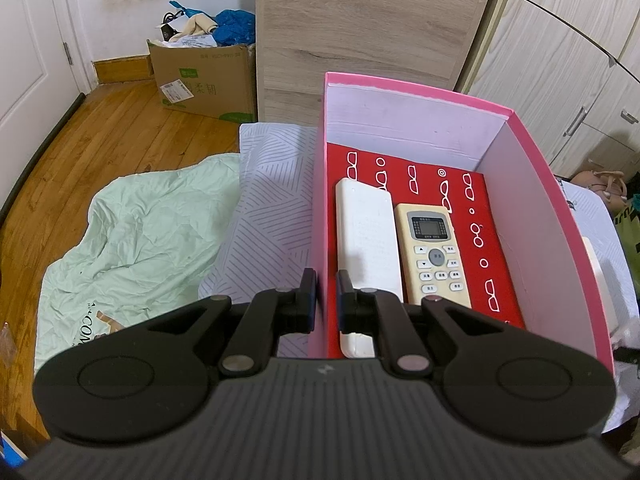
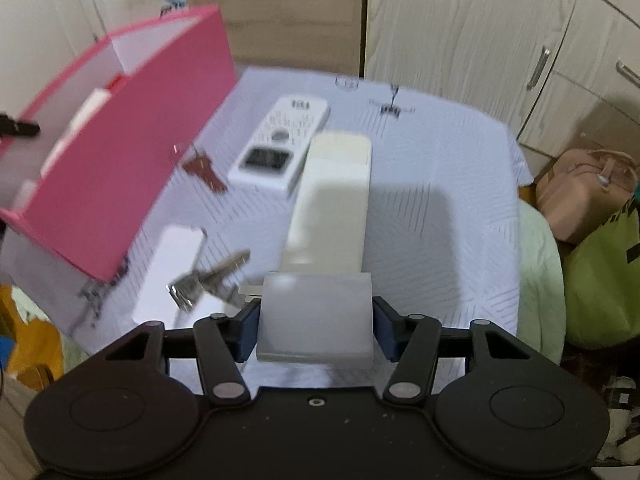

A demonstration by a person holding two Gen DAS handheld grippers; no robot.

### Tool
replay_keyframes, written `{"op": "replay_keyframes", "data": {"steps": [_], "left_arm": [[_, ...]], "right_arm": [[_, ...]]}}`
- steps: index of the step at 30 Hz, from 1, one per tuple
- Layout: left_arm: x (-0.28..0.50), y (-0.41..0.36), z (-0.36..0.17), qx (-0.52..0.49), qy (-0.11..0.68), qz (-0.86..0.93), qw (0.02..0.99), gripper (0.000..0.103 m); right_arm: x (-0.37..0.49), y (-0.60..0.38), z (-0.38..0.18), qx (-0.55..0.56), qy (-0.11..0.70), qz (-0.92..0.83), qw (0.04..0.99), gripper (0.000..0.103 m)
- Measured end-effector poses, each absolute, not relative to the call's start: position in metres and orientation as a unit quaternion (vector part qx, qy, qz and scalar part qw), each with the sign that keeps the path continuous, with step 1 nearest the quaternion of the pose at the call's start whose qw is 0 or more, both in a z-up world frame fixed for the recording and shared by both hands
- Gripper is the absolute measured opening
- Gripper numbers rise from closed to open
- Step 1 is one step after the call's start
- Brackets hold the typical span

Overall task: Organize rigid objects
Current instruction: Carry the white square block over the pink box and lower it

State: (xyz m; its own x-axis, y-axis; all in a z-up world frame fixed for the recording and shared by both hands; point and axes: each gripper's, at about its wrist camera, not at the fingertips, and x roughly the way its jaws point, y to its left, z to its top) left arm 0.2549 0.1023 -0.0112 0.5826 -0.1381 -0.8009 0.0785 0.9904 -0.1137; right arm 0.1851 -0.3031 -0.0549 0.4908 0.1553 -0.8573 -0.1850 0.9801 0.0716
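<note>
Left gripper (image 1: 325,300) jaws pinch pink box (image 1: 532,216) wall; right gripper (image 2: 316,326) jaws grip cream remote (image 2: 332,216). Next: carry it into box.

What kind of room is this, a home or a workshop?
Most likely a bedroom at home: a bed with a patterned sheet, tall wardrobe doors behind it, and a wooden floor with a cardboard box of clutter.

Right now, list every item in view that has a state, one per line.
pink box: open, lidless
left hand-held gripper: shut on pink box wall
right hand-held gripper: jaws either side of white case
white case: off the bedsheet
yellowed remote: face up in box
white remote: face up on bedsheet
</note>
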Motion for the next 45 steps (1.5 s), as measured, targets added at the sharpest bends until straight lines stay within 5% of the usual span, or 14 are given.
{"op": "replay_keyframes", "data": {"steps": [10,17,45], "left_arm": [[0.256,0.104,-0.011,-0.048,0.457,-0.058,0.886,0.009],[0.256,0.102,-0.013,-0.044,0.454,-0.059,0.888,0.009],[0.25,0.107,-0.011,-0.048,0.447,-0.068,0.891,0.009]], "right_arm": [[0.172,-0.293,0.015,0.066,0.389,0.153,0.906,0.062],[0.187,-0.198,0.061,0.031,0.383,0.297,0.874,0.062],[0.266,-0.069,-0.039,-0.049,0.537,0.276,0.796,0.062]]}}
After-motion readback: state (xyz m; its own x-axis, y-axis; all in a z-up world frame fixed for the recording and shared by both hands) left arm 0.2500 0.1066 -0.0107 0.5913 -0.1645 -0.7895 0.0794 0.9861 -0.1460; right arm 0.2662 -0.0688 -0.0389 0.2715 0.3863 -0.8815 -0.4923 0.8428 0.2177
